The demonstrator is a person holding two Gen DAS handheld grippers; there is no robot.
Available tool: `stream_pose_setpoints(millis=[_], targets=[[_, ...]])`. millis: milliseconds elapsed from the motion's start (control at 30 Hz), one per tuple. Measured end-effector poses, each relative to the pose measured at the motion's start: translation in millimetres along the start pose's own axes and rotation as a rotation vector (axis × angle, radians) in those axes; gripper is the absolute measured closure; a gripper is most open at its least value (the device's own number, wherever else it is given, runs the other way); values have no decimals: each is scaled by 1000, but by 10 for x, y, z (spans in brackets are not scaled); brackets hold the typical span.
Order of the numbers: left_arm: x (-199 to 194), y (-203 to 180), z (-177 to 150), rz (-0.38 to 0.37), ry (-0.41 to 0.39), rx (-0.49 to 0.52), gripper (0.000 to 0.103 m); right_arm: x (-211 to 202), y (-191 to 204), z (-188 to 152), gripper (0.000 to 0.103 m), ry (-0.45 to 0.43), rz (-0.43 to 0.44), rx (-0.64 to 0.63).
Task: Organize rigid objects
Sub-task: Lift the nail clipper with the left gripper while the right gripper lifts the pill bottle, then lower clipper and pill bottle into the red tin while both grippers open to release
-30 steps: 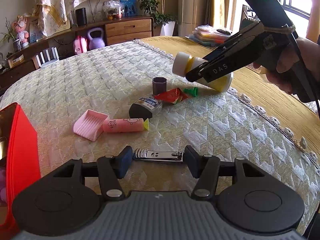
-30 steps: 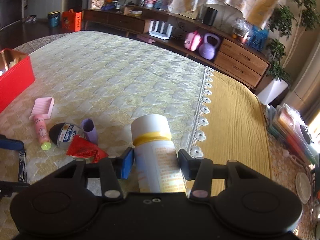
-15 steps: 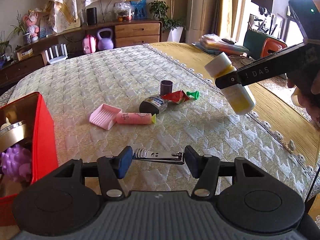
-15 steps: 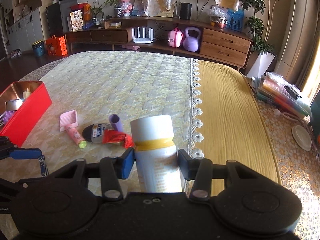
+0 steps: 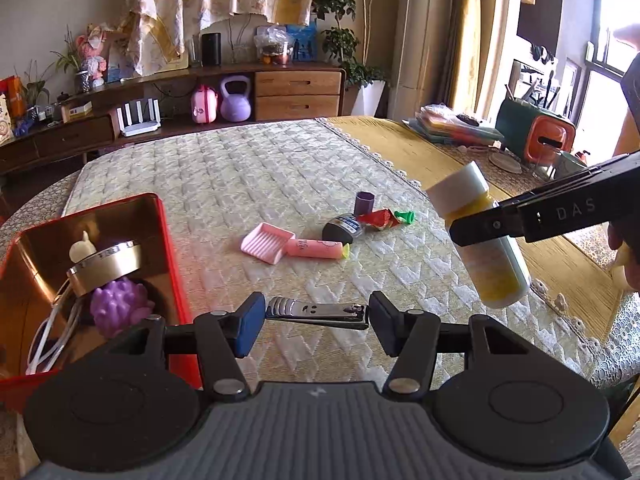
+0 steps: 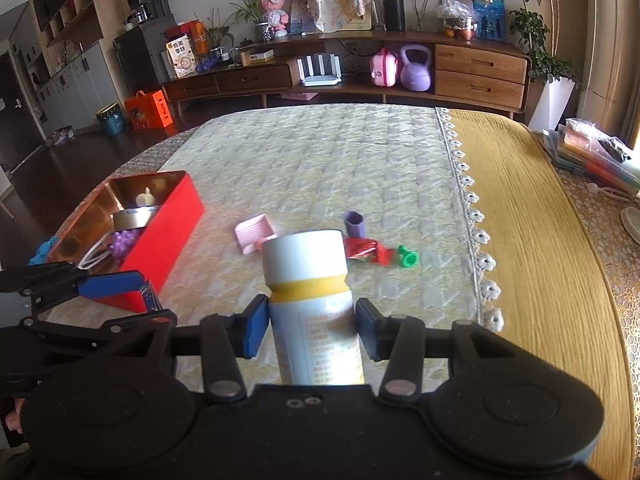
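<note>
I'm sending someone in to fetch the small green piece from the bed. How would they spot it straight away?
On the cream quilted bedspread, look near its lace edge, opposite the red box. A loose cluster of small things lies there; the green piece sits at its end nearest the lace, just beside the crumpled red wrapper. It is the only green thing there.

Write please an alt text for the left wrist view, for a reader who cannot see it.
The left gripper grips a silver metal nail clipper above a cream quilted cloth. At right, the right gripper holds a white and yellow plastic bottle; an open red metal box stands at left.
</note>
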State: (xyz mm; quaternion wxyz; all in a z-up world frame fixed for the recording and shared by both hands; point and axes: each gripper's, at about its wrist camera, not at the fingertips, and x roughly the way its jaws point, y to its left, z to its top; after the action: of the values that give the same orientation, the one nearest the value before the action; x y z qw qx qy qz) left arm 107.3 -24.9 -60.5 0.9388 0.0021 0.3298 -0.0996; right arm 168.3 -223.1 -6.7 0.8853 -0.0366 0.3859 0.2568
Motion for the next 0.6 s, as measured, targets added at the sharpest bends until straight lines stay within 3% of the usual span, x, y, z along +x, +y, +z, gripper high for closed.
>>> stream_pose_setpoints(millis=[300, 600], targets=[[-359, 472, 114, 69, -56, -72, 46, -47, 610, 168, 56, -35, 79, -17], [-485, 1031, 217, 147, -78, -129, 46, 200, 1172, 354, 58, -44, 126, -50]])
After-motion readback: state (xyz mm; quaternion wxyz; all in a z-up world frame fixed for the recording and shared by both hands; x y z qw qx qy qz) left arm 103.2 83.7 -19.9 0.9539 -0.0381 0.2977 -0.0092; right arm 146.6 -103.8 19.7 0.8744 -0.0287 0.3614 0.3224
